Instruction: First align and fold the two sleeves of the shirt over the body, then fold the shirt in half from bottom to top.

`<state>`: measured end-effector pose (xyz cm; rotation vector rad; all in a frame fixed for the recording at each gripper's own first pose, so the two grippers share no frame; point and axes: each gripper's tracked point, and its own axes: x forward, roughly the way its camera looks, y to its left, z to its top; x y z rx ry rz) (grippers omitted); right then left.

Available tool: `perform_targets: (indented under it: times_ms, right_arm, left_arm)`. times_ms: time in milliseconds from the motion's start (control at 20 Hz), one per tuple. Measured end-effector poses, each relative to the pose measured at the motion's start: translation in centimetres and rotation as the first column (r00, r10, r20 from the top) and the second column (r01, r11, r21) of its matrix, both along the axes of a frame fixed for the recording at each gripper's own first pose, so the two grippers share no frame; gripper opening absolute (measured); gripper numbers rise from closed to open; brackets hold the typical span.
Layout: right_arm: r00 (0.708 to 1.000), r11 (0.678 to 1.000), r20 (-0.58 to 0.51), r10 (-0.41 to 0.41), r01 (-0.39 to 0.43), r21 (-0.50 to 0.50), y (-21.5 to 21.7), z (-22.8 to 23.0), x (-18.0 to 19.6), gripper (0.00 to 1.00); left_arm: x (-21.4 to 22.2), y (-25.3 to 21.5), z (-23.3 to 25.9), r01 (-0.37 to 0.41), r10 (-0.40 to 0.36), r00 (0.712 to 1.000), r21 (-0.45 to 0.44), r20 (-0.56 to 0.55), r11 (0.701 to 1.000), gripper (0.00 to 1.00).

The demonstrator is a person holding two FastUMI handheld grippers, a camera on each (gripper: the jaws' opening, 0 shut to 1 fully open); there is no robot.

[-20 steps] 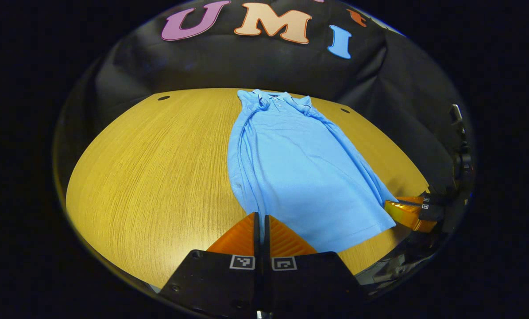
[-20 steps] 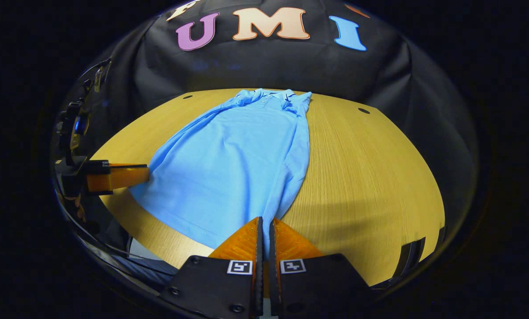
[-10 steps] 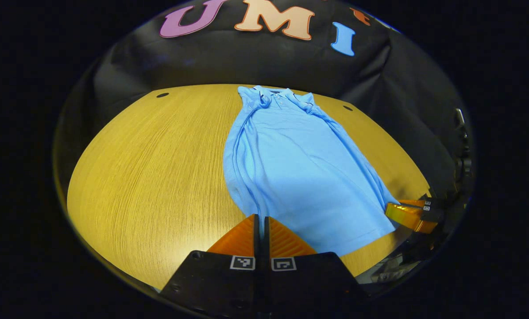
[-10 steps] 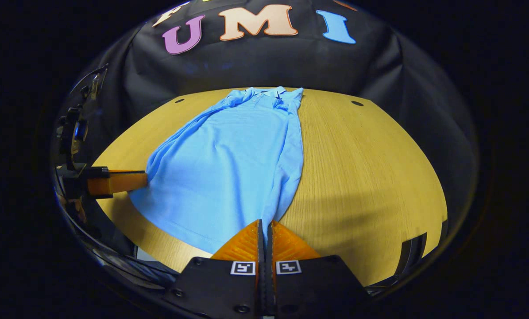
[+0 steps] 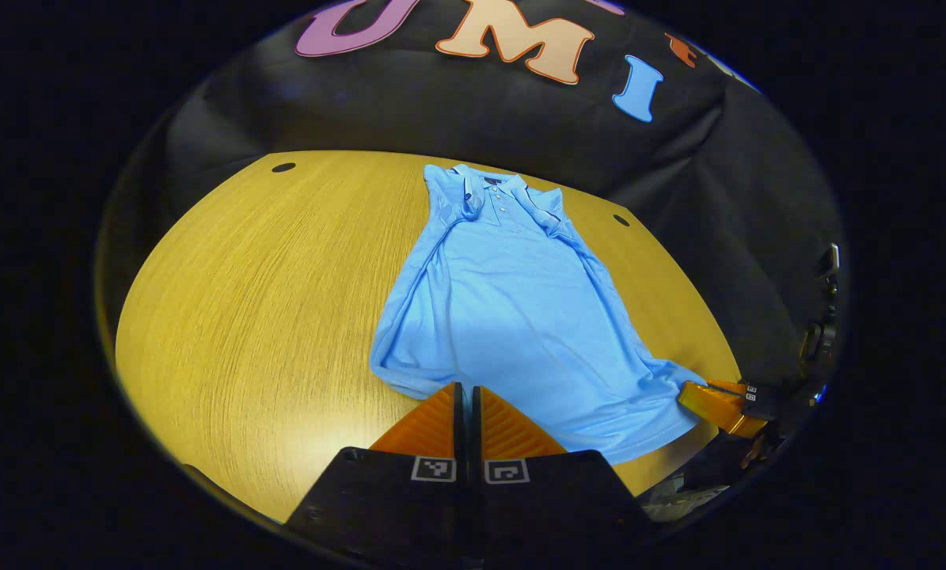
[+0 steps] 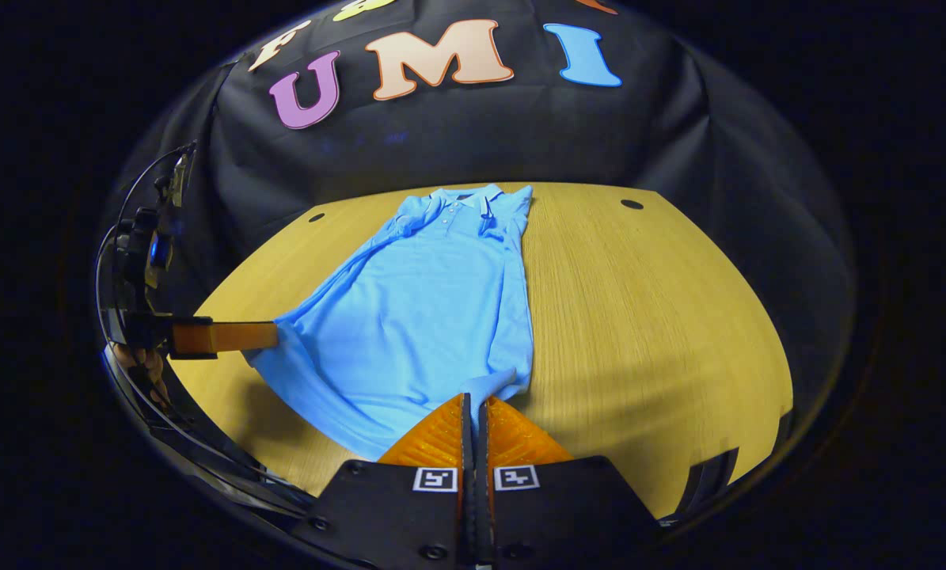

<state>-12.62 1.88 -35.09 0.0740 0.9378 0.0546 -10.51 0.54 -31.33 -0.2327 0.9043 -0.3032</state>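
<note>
A light blue polo shirt (image 5: 504, 309) lies collar-away on the wooden table (image 5: 267, 301), its sleeves folded in over the body. My left gripper (image 5: 465, 388) is shut on the shirt's near-left hem corner, which is raised off the wood and wrinkled. In the right gripper view, my right gripper (image 6: 475, 398) is shut on the other hem corner of the shirt (image 6: 433, 309), where a small flap of cloth stands up. Each gripper also appears side-on in the other's view: the right gripper (image 5: 690, 390) and the left gripper (image 6: 271, 336), both pinching the hem.
Bare table (image 6: 655, 317) stretches wide on both sides of the shirt. Small dark holes (image 5: 283, 167) (image 6: 632, 204) mark the far corners. The black cloth wall stands right behind the collar. A hand (image 6: 144, 372) holds the left gripper near the table's front edge.
Both grippers have risen and moved forward with the hem. The bottom corners have lifted off the table, and the lower shirt has bunched and drawn toward the collar.
</note>
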Motion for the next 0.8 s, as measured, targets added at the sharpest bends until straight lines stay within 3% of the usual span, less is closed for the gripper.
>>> perform_targets:
  times_ms: [300,600,800]
  right_arm:
    - [0.998,1.000,0.066,0.016,-0.017,0.011,0.9,3.1,7.8,0.03]
    - [0.991,1.000,0.132,-0.013,0.011,0.014,0.8,4.2,16.1,0.03]
    - [0.985,1.000,0.171,-0.024,0.023,0.007,0.8,3.8,22.1,0.03]
  left_arm:
    - [5.6,0.6,2.5,-0.033,0.034,0.999,-0.049,0.032,0.998,0.00]
    - [13.7,1.4,5.2,-0.053,0.063,0.994,-0.115,0.086,0.992,0.00]
    - [19.6,1.8,5.9,-0.037,0.053,0.989,-0.112,0.139,0.993,0.00]
